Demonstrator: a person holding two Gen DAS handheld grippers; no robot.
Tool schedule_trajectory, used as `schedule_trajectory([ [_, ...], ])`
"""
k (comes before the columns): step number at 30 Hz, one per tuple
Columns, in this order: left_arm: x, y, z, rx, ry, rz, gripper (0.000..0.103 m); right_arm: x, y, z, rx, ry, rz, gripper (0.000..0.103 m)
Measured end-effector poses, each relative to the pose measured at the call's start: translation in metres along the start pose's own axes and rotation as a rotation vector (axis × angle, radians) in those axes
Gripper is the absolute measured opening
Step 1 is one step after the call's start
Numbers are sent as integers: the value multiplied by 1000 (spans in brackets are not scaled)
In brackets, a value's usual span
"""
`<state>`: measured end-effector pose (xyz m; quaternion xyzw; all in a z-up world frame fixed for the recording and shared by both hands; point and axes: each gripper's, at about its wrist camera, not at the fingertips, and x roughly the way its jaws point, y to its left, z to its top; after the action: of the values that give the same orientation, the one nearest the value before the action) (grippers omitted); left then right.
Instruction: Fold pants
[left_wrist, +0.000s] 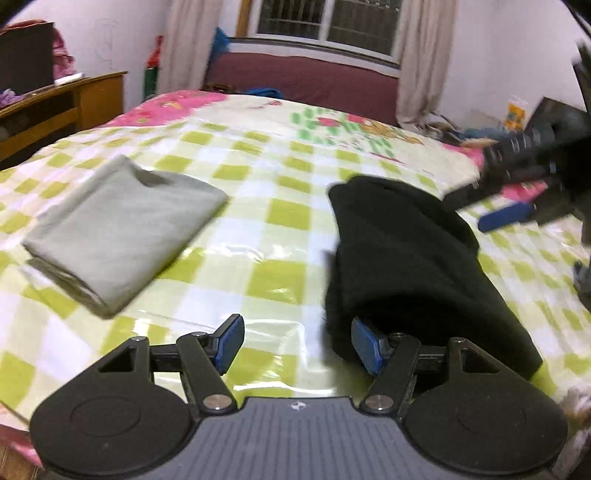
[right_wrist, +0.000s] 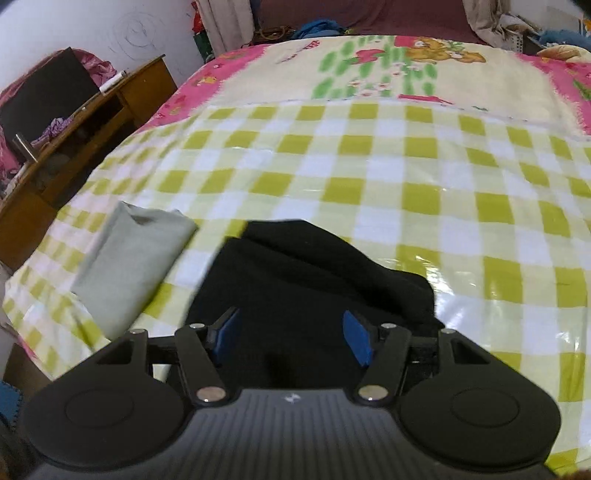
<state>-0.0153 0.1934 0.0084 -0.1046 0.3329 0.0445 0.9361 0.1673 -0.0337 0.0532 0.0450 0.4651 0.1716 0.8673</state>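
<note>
Black pants (left_wrist: 413, 266) folded on checked bedspread (left_wrist: 258, 206), at three o'clock from folded grey garment (left_wrist: 122, 232). Left gripper (left_wrist: 297, 343) agape, empty; right gripper (right_wrist: 291, 338) agape above pants, gripping nothing.

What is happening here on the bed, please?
A person is folding clothes with a two-finger gripper in each hand. The black pants lie folded into a bundle on the checked bed cover, and a grey garment lies folded apart from them, to their left. Both the left gripper and the right gripper have their jaws open and hold nothing. The right gripper hangs over the pants, while the left one is beside their near edge.
</note>
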Motion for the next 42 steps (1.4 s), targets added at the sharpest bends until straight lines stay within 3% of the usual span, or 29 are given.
schedule_trajectory([
  [4,-22,1,23,32,-82,-7,77,13,-14,21,-102,-73,-17,62],
  [8,-28,-6,44,71,-141,-20,85,24,-50,35,-105,-34,60,62],
  [11,-6,-10,50,73,-91,-94,85,22,-74,26,-100,-36,107,62],
  [17,47,-30,37,139,85,-89,85,26,-99,-1,-154,-10,229,60],
  [18,52,-32,35,143,107,-92,85,32,-97,-1,-200,-11,215,59],
  [19,56,-34,34,152,123,-90,85,41,-93,0,-244,-13,167,56],
  [20,58,-36,34,162,131,-87,85,50,-93,1,-255,-9,139,42],
  [22,62,-40,37,187,144,-81,89,73,-110,8,-172,52,166,17],
  [23,64,-41,37,204,154,-77,89,82,-123,13,-120,69,176,11],
  [26,77,-41,38,228,194,-87,94,98,-155,25,13,88,243,10],
  [30,88,-45,44,265,221,-100,98,90,-161,29,-9,45,267,11],
  [33,84,-52,43,335,209,-83,99,74,-172,23,-15,15,248,20],
  [38,81,-63,49,387,212,-79,99,73,-174,17,-54,-16,157,20],
  [42,83,-68,52,454,222,-82,99,55,-192,20,19,-45,271,16],
])
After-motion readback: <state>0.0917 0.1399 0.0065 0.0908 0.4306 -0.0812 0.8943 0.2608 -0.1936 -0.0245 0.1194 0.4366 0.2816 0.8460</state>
